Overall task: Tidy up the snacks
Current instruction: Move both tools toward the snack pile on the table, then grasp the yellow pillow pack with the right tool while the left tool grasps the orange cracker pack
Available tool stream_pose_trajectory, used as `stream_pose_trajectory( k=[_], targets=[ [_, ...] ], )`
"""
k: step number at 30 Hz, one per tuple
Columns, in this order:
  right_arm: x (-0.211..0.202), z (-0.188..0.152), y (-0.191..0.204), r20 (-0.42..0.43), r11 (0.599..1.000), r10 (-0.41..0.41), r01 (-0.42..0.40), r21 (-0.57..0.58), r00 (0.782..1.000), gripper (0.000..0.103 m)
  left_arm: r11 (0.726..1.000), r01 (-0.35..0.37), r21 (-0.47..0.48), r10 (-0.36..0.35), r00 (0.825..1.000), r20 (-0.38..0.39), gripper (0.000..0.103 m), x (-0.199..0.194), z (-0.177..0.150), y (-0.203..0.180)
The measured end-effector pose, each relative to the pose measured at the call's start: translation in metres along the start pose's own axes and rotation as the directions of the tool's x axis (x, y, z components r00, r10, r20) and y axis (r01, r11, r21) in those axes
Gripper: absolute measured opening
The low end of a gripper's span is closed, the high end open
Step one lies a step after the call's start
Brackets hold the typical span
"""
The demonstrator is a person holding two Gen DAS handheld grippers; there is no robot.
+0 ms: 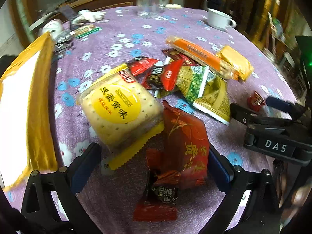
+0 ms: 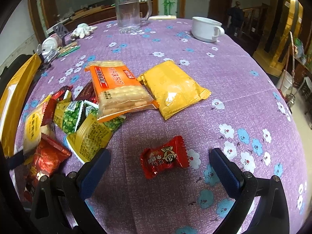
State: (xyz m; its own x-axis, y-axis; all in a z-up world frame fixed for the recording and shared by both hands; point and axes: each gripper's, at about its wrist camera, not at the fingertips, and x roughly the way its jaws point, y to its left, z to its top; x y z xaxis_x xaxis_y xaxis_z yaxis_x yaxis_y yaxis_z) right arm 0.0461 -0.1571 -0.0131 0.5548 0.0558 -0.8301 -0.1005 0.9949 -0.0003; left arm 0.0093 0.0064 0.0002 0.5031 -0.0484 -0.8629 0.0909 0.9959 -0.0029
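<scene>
A: What's biggest?
B: The purple flowered cloth under everything; then the gold-edged box, at nine o'clock in both views.

A: And the snacks?
B: Heaped at ten o'clock in the right view; the orange crackers lie on top, touching the yellow pack, with the green pea packs beneath.

A: The left gripper?
B: The left gripper is spread wide; the red packet lies between its fingers, the yolk cracker just at eleven o'clock of it.

A: The right one?
B: The right gripper gapes too, grasping nothing; the red candy sits on the cloth between its fingers, apart from the heap.

A: Farther off?
B: A glass mug at twelve; a white cup at one.
</scene>
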Motion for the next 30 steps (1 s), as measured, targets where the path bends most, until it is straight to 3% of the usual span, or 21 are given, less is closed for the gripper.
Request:
stream_pose_trajectory(
  k=[4, 7, 9, 11, 13, 16, 20, 24, 27, 30],
  targets=[
    [-0.004, -0.002, -0.006, -0.047, 0.997, 0.050, -0.052, -0.058, 0.998, 0.103, 0.998, 0.038, 0.057, -0.036, 0.999, -0.021, 0.102, -0.006, -0.004, -0.001],
    [-0.015, 0.000, -0.016, -0.067, 0.993, 0.085, -0.090, -0.082, 0.994, 0.098, 0.993, 0.089, 0.079, -0.090, 0.996, 0.018, 0.101, -0.021, -0.006, 0.003],
    [-0.027, 0.004, -0.026, -0.054, 0.988, 0.130, -0.134, -0.073, 0.990, 0.097, 0.991, 0.112, 0.079, -0.116, 0.991, 0.060, 0.101, -0.031, -0.007, 0.007],
    [-0.043, 0.013, -0.043, -0.016, 0.973, 0.230, -0.230, -0.026, 0.973, 0.097, 0.988, 0.131, 0.078, -0.138, 0.985, 0.100, 0.099, -0.038, -0.006, 0.011],
    [-0.052, 0.024, -0.052, 0.009, 0.964, 0.264, -0.264, -0.005, 0.964, 0.096, 0.987, 0.150, 0.064, -0.156, 0.981, 0.115, 0.096, -0.040, -0.005, 0.015],
    [-0.049, 0.043, -0.052, 0.019, 0.973, 0.231, -0.230, -0.026, 0.973, 0.094, 0.984, 0.169, 0.050, -0.174, 0.977, 0.123, 0.089, -0.040, -0.004, 0.019],
    [-0.015, 0.078, -0.044, -0.029, 0.979, 0.197, -0.198, -0.046, 0.980, 0.071, 0.986, 0.161, 0.036, -0.165, 0.977, 0.134, 0.088, -0.043, -0.003, 0.023],
    [0.017, 0.094, -0.031, -0.084, 0.978, 0.182, -0.189, -0.089, 0.980, 0.072, 0.989, 0.146, 0.014, -0.147, 0.979, 0.142, 0.088, -0.049, -0.002, 0.030],
    [0.034, 0.096, -0.022, -0.078, 0.982, 0.137, -0.146, -0.123, 0.988, 0.072, 0.990, 0.144, -0.015, -0.141, 0.981, 0.130, 0.088, -0.049, -0.001, 0.039],
    [0.036, 0.093, -0.029, -0.050, 0.983, 0.139, -0.144, -0.110, 0.989, 0.062, 0.988, 0.151, -0.033, -0.146, 0.983, 0.113, 0.088, -0.049, 0.003, 0.045]
  ],
)
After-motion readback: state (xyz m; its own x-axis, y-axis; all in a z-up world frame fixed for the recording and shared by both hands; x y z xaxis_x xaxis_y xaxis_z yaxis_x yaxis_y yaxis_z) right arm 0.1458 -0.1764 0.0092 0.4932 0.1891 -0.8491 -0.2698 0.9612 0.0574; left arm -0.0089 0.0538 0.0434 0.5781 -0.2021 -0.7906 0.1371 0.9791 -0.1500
